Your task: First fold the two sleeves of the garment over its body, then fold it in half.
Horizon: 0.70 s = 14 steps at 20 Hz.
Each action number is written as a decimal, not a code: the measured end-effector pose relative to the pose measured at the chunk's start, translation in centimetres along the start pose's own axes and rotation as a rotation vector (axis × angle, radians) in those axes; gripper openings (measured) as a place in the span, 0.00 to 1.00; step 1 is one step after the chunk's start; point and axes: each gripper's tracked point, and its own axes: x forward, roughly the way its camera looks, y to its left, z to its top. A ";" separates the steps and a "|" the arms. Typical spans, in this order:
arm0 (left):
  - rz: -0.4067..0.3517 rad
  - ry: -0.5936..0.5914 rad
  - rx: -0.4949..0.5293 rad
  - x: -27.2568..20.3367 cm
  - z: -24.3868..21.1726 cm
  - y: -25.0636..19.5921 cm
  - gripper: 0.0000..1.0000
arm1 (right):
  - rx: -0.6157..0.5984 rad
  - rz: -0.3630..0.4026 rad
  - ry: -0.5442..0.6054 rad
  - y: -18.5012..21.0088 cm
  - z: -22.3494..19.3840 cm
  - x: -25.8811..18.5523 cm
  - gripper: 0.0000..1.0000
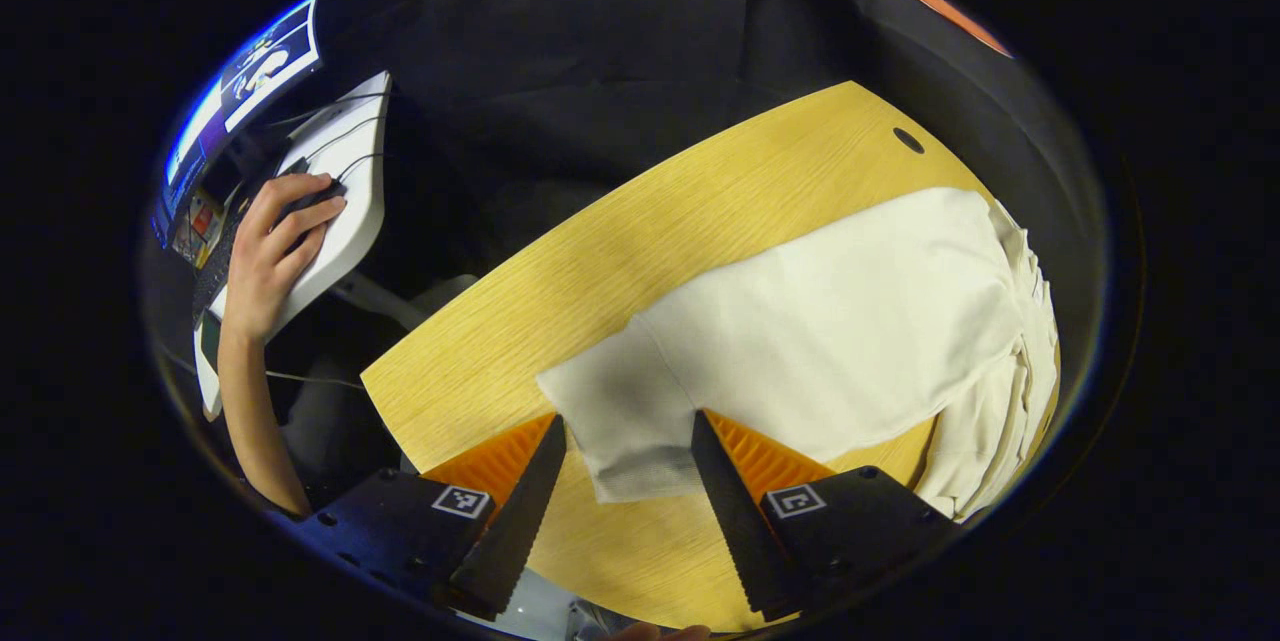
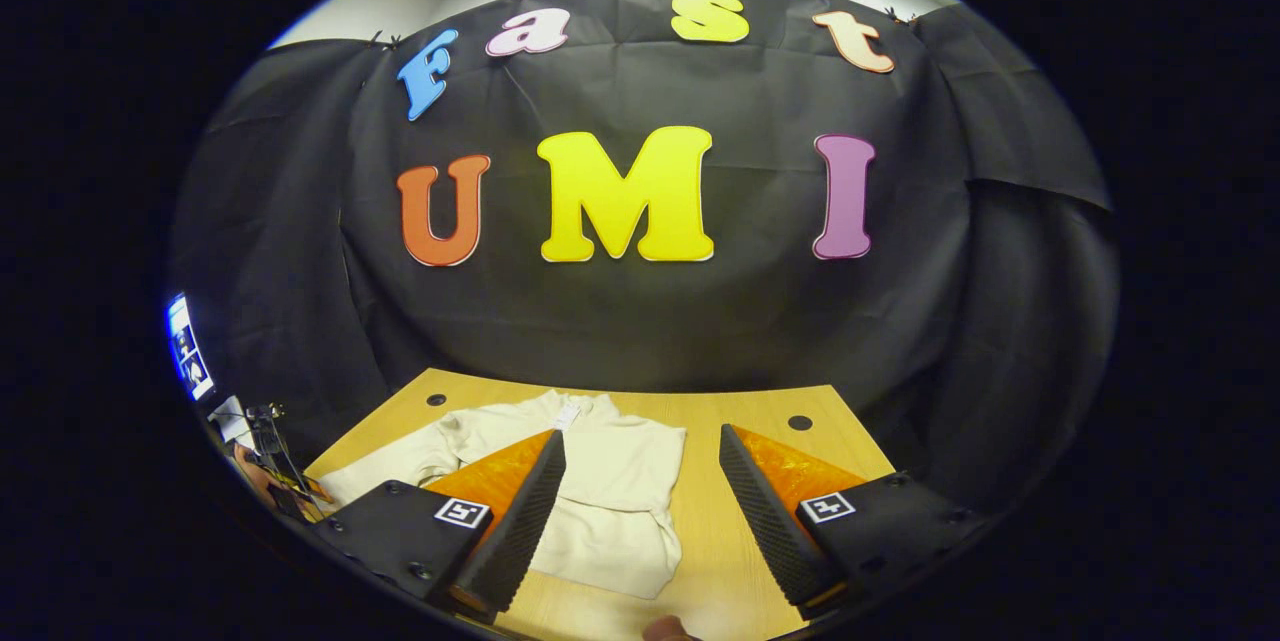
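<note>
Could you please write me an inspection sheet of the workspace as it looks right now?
Surface: wooden table with round holes near its far edge.
Job's things: cream garment lies flat on the table; one sleeve is spread out toward the left gripper; the far side is bunched.
Clutter: nothing seen on the table.
Grippers: left gripper open, fingers either side of the sleeve end, not pressing on it; right gripper open, above the garment.
Cables: thin cables run over a white side desk.
Surroundings: a hand rests on a mouse on that desk; a lit screen stands behind it.
</note>
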 end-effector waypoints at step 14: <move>-0.051 0.086 0.050 0.6 0.8 -1.9 0.46 | -0.018 0.062 0.078 2.3 -2.0 1.8 0.96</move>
